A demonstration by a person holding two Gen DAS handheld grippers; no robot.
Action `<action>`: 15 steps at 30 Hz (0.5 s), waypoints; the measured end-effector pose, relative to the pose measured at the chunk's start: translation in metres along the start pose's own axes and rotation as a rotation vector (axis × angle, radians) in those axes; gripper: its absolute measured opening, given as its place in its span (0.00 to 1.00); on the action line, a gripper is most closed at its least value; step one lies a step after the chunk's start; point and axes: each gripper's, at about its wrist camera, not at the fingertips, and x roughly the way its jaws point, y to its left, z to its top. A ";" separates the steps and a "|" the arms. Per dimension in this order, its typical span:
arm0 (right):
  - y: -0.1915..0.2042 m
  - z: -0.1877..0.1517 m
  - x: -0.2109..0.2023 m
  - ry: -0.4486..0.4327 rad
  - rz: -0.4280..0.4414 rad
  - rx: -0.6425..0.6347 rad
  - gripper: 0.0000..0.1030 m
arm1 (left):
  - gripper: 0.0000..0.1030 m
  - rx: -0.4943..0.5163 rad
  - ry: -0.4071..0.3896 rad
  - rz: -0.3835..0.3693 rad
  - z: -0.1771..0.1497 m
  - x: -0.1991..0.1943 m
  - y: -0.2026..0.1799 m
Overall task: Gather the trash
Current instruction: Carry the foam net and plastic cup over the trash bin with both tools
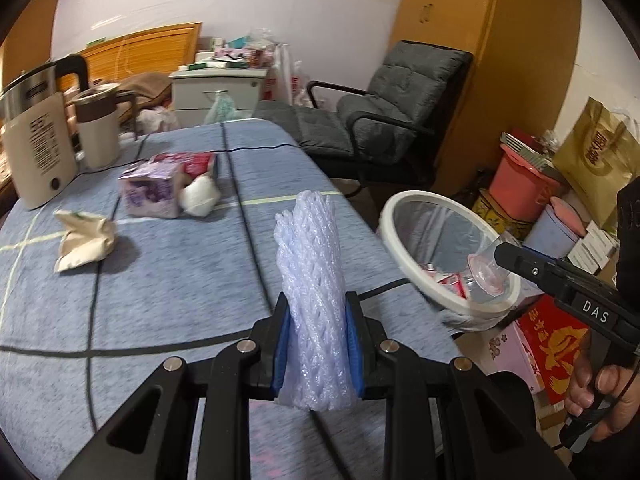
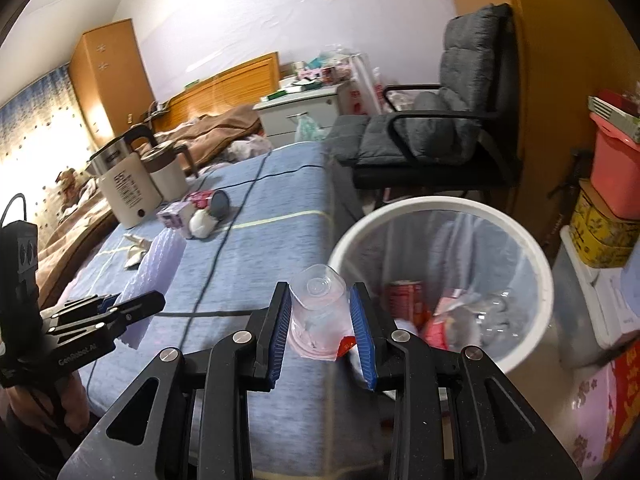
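My left gripper is shut on a roll of white foam netting, which stands upright between the blue pads above the blue table cloth. My right gripper is shut on a clear plastic cup, held just left of the white trash bin. The bin has a clear liner and holds red wrappers. In the left wrist view the cup hangs over the bin's rim. On the table lie a crumpled beige paper, a purple carton and a white wad.
Two kettles stand at the table's far left, with a black cord across the cloth. A grey armchair sits behind the bin. Boxes, a pink bucket and bags crowd the floor at right. A bed lies beyond.
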 end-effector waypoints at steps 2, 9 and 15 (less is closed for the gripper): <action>-0.009 0.000 -0.002 -0.003 -0.016 0.012 0.31 | 0.25 0.014 0.001 -0.014 0.003 0.004 -0.008; -0.039 0.000 -0.008 -0.015 -0.064 0.059 0.31 | 0.25 0.069 0.010 -0.069 0.014 0.020 -0.037; -0.061 0.001 -0.011 -0.023 -0.099 0.095 0.31 | 0.25 0.107 0.025 -0.113 0.023 0.037 -0.063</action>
